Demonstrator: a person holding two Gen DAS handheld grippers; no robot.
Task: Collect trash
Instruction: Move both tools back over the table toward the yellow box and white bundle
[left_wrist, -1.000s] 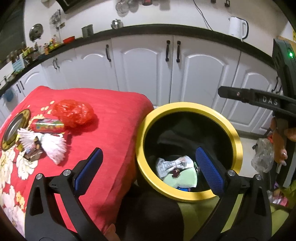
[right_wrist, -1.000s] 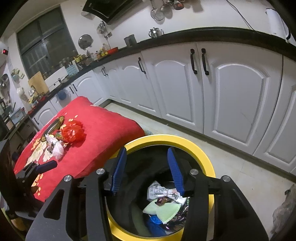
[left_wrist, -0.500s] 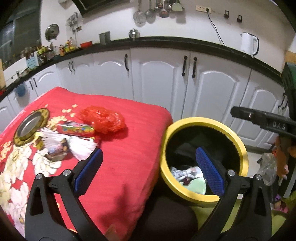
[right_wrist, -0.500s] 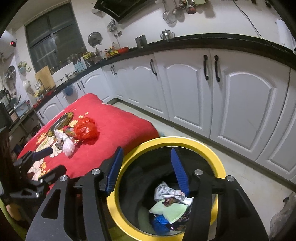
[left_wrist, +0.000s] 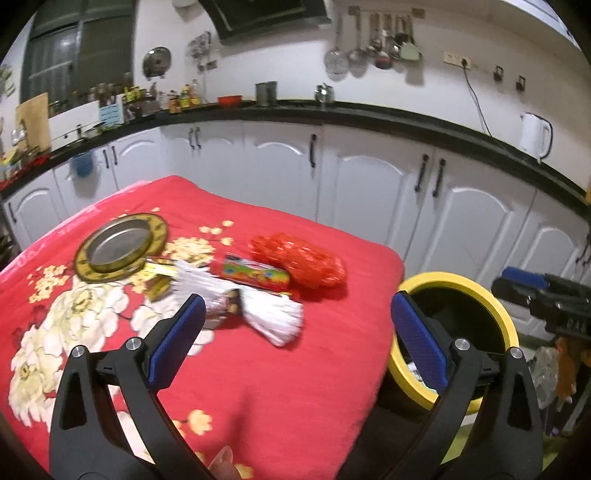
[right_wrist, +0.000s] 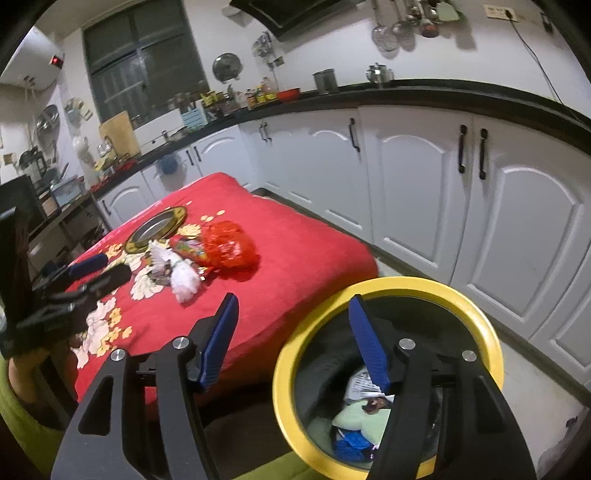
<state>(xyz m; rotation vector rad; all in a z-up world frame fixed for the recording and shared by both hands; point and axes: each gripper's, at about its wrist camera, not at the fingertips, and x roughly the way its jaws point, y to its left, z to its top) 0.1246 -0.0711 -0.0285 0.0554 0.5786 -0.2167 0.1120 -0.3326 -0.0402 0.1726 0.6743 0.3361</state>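
On the right gripper, "DAS"-like lettering, unclear.

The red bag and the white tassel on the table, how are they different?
The red bag is crinkly, shiny and bunched into a round lump; the white tassel is stringy and fans out flat. The red bag lies farther back, towards the cupboards; the white tassel lies nearer the grippers. Both rest on the red cloth, not yet in the bin.

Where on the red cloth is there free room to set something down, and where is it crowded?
The red cloth is bare in front, between the white tassel bundle and the near edge, and on the right, from the red mesh bag to the yellow bin. It is crowded around the metal plate, the colourful tube and the wrappers.
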